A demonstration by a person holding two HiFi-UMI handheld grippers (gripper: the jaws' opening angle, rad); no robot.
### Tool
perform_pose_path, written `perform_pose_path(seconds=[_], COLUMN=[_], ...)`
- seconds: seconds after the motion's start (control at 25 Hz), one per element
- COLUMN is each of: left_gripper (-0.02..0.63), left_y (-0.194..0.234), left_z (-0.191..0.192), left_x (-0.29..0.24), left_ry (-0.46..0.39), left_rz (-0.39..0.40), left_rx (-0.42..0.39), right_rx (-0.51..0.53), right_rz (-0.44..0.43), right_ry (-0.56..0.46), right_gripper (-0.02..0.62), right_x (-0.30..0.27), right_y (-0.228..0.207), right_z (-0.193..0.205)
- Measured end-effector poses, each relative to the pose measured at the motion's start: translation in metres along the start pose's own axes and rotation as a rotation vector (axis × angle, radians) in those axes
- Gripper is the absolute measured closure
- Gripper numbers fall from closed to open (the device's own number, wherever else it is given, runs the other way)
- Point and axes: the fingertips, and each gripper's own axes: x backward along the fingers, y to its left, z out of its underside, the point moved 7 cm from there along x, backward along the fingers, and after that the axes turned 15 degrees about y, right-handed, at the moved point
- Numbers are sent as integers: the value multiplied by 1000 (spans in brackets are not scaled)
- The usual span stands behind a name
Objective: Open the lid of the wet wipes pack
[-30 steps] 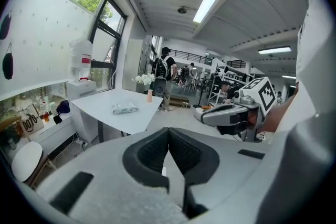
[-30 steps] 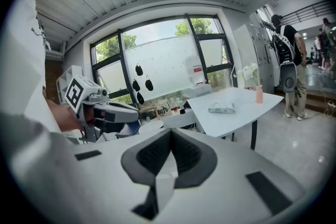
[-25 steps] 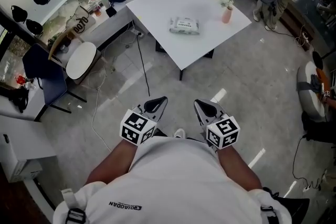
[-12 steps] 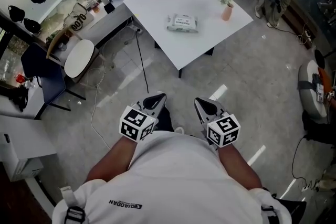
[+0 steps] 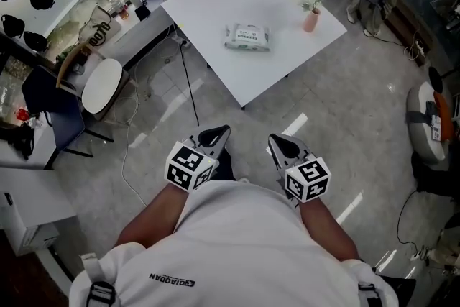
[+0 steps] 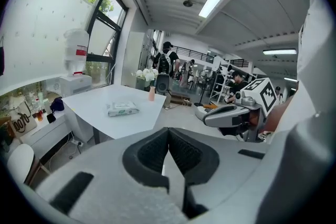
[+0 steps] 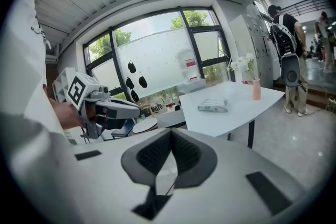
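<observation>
**Approach phase: both hand-held grippers closed and empty**

Compared with the head view of a second ago, the near corner of the surface [image 5: 215,11] is seen lower in the frame. The wet wipes pack [image 5: 248,37] is also seen slightly nearer. An approach across the floor is therefore judged to be in progress.

The left hand-held gripper [image 5: 215,136] and the right hand-held gripper [image 5: 279,142] are kept close to the body. Both are above the floor and well apart from the surface. In each gripper view the jaws are pressed together, with nothing held between them.

The wet wipes pack lies flat near the middle of the surface, apart from the vase of flowers [image 5: 310,14] toward the right corner. The lid is too small to be made out.

No contact is made, so the opening step is not yet begun. The remaining gap must be closed, and at least one pair of jaws must be opened, before the lid can be lifted.
</observation>
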Motion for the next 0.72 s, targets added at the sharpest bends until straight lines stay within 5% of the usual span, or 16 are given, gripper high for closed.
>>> perform_pose_path(seconds=[0.72], left_gripper=[606], left_y=[168], left_z=[-110], left_x=[-44], left_ry=[-25], left_rz=[33], left_rx=[-50], right_rx=[34], right_rz=[93], right_ry=[10], right_gripper=[589], right_x=[-111], right_y=[-75], right_z=[-150])
